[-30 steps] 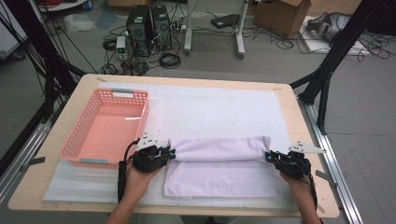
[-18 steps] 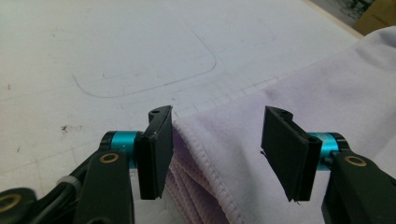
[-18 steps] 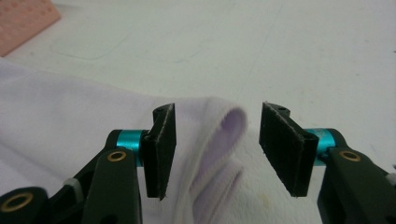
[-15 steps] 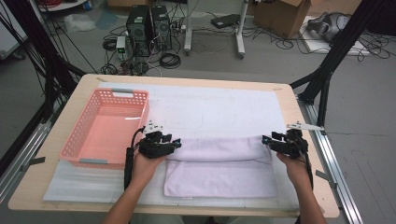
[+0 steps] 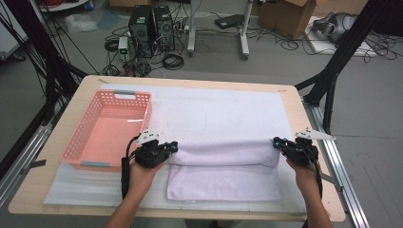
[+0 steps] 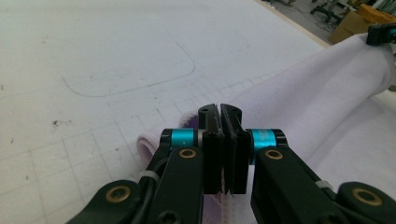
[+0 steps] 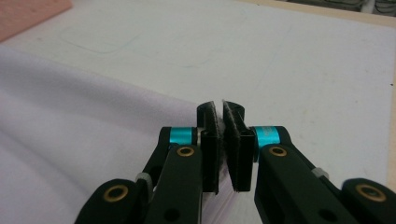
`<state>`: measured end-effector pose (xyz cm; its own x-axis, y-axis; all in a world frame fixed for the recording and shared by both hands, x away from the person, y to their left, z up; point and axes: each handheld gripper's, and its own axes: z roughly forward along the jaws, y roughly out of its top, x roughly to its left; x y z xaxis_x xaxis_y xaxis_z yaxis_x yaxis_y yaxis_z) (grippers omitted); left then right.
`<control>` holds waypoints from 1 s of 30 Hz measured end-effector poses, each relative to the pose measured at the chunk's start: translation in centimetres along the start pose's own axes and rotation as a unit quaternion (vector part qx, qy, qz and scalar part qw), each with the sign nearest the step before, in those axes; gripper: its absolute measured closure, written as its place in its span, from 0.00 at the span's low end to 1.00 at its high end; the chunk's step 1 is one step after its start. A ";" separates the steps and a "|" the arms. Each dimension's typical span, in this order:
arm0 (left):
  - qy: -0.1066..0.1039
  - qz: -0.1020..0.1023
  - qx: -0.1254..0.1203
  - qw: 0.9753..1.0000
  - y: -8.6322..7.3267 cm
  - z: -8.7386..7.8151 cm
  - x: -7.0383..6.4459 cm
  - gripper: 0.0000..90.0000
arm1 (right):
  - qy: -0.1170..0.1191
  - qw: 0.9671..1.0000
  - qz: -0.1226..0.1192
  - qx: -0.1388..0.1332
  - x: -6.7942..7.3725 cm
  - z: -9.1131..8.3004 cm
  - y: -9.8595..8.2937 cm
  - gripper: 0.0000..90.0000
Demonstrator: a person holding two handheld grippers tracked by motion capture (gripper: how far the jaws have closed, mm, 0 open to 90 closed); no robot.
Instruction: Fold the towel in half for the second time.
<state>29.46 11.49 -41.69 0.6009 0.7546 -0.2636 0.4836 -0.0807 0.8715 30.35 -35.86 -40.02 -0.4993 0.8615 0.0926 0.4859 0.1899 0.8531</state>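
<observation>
A pale lilac towel (image 5: 223, 168) lies on the white mat (image 5: 223, 111), its far edge lifted and curled over into a roll. My left gripper (image 5: 172, 147) is shut on the towel's left corner; in the left gripper view the jaws (image 6: 220, 111) pinch a fold of the towel (image 6: 322, 93). My right gripper (image 5: 276, 142) is shut on the right corner; in the right gripper view cloth (image 7: 70, 121) shows clamped between the jaws of the gripper (image 7: 221, 108). Both hands hold the edge just above the table.
A pink plastic basket (image 5: 107, 130) sits left of the towel, close to my left hand. The wooden table edge (image 5: 313, 142) runs just right of my right gripper. Black frame legs, computers and cables stand on the floor beyond the table.
Both grippers have carried the towel's edge away from me, from the near half toward the middle. The fold has rolled farther over the lower layer.
</observation>
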 end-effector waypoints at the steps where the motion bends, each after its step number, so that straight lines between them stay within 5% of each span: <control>1: -0.001 0.001 -0.001 1.000 -0.2 -0.3 -0.1 0.97 | 0.008 1.000 0.004 -0.006 0.3 -0.5 -0.4 0.94; 3: -0.006 0.004 -0.006 1.000 -0.7 -0.9 -0.5 0.97 | 0.031 0.999 0.002 -0.021 0.8 -1.5 -1.3 0.94; 12: -0.027 0.001 0.004 1.000 -3.1 -2.6 -1.8 0.96 | 0.047 0.998 0.002 -0.039 2.2 -4.7 -4.6 0.93; 24: -0.010 -0.002 0.010 1.000 -5.4 -4.5 -3.4 0.92 | 0.073 0.997 0.012 -0.021 3.2 -6.6 -6.9 0.94; 27: -0.008 -0.010 0.006 1.000 -5.8 -5.0 -3.6 0.84 | 0.078 0.997 0.004 -0.013 3.6 -7.3 -7.2 0.94; 30: -0.010 -0.017 -0.005 1.000 -5.7 -5.5 -3.7 0.71 | 0.110 0.993 0.008 0.032 3.5 -7.5 -7.8 0.88</control>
<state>20.95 12.80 -43.44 0.5966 0.7442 -0.3003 0.4969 -0.0488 0.8664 19.48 -37.89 -42.53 -0.6327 0.7421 0.2213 0.5360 0.2135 0.8168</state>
